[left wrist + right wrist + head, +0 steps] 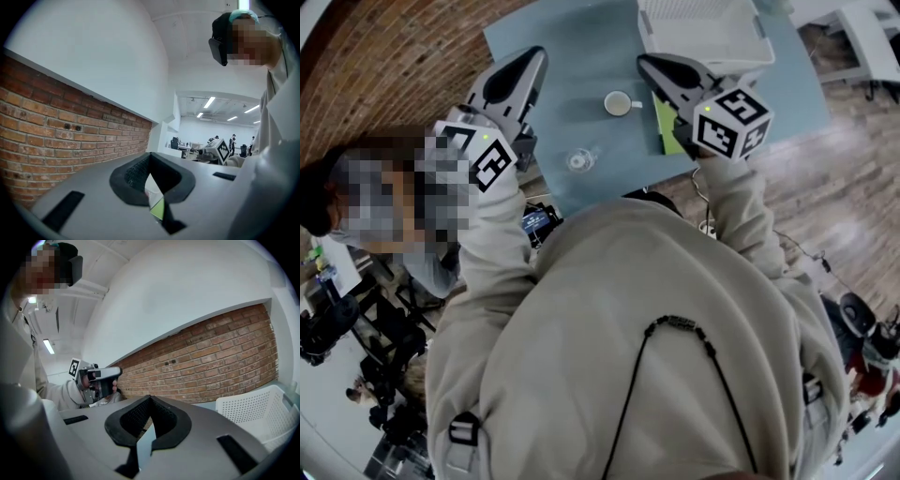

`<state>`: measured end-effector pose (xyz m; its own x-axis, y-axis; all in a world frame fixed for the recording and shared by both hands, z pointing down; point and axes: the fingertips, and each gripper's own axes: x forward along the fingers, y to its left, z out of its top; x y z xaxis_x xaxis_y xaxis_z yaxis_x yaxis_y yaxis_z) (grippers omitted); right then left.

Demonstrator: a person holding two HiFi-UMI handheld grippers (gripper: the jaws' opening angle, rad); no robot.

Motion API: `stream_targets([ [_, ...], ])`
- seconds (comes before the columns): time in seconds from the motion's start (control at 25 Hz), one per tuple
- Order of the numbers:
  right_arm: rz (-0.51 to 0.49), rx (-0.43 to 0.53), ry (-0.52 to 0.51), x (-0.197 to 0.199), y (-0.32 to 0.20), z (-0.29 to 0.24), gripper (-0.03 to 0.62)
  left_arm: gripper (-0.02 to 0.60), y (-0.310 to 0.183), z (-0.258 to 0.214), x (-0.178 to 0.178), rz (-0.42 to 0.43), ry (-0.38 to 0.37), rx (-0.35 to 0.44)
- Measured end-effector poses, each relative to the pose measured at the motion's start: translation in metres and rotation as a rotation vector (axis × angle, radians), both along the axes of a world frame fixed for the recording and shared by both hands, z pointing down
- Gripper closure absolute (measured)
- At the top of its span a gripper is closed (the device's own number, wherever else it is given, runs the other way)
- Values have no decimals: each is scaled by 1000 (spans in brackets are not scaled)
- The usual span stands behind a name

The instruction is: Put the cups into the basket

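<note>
Grippers: your left gripper point(534, 54) and right gripper point(645, 62) are both pressed together, empty | Cups: white cup point(618, 103) mid-table point(581, 56), glass cup point(579, 159) toward the near edge, basket point(703, 28) at the far right corner | Risk: you likely tip a cup if you arrive with closed jaws.

Beige jacket point(581, 309), thin black neck cord point(630, 394), black buckled side strap point(463, 429).
</note>
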<state>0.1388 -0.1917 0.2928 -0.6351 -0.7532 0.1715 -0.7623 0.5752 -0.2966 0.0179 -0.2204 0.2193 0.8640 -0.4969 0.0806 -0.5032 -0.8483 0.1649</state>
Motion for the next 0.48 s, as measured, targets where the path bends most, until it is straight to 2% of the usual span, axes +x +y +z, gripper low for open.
stream_targets([
  [0.28,20,-30,33,-6,-6,9,582,584,-4,26,5,65,-46,-17],
  [0.48,23,-77,49,-8,-7,25,582,583,-13,38,-2,68,-41,-38],
])
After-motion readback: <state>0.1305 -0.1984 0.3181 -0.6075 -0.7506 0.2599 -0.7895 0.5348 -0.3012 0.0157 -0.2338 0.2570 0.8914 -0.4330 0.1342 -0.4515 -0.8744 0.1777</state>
